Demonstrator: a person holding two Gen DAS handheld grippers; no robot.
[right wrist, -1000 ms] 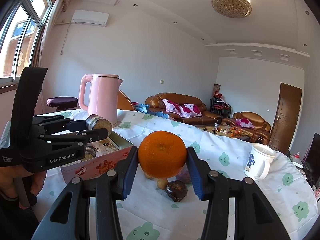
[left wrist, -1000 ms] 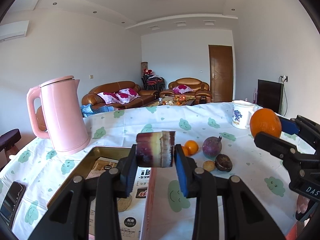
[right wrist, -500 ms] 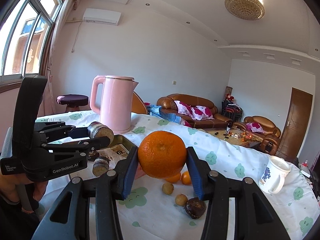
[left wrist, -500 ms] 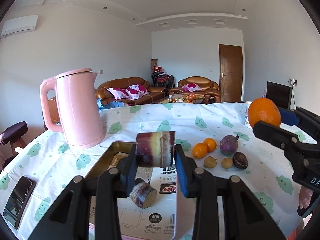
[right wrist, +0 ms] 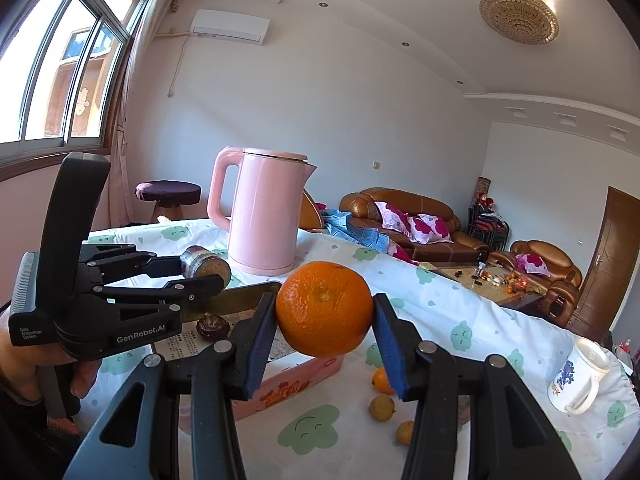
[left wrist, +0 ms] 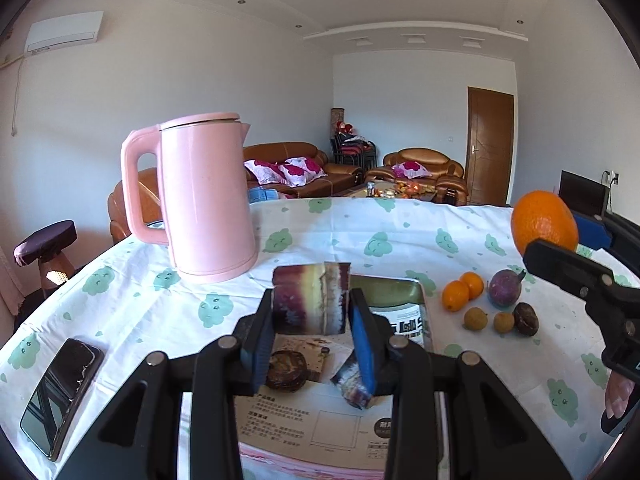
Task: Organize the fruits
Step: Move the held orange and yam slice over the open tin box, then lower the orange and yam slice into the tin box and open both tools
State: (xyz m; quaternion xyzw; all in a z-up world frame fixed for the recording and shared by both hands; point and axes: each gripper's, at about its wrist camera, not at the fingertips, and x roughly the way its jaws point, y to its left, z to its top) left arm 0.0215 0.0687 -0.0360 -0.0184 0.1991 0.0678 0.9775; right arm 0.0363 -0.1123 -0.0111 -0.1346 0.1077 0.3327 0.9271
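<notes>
Landmark: I reference every position to the tin box (left wrist: pixel 416 292), the open pink-sided container lined with printed paper in front of the pink kettle (left wrist: pixel 204 200).
Left gripper (left wrist: pixel 311 320): I hold it closed on a sugarcane piece (left wrist: pixel 311 300), a short purple-and-yellow cylinder clamped crosswise between the blue pads, suspended above the tin box interior.
Right gripper (right wrist: pixel 325 334): I hold it closed on the large orange (right wrist: pixel 324 308), pads seated on opposite flanks, raised over the near corner of the tin box on its right side.
Box contents: a dark round fruit (left wrist: pixel 286 366) and a second cane piece (left wrist: pixel 352 384) already lie on the paper liner.
Loose fruit: two small oranges (left wrist: pixel 464 290), a purple fruit (left wrist: pixel 505 288), two small tan fruits (left wrist: pixel 475 318) and a dark wrinkled one (left wrist: pixel 526 319) sit on the tablecloth (left wrist: pixel 132 308) right of the tin box.
Step in hand: my judgement is that both held items are due for release into the tin box; neither is down yet.
Risk 1: released from this height, the cane piece may strike the fruit below, bounce or roll over the rim.
Risk 2: the orange is round and smooth; a slackened squeeze would drop it outside the wall among the loose fruit.
Risk 3: both grippers converge on one opening; simultaneous descent could bring the fingers into collision.
Risk 4: the phone (left wrist: pixel 60 392), left of the tin box, lies under any wide leftward swing.
</notes>
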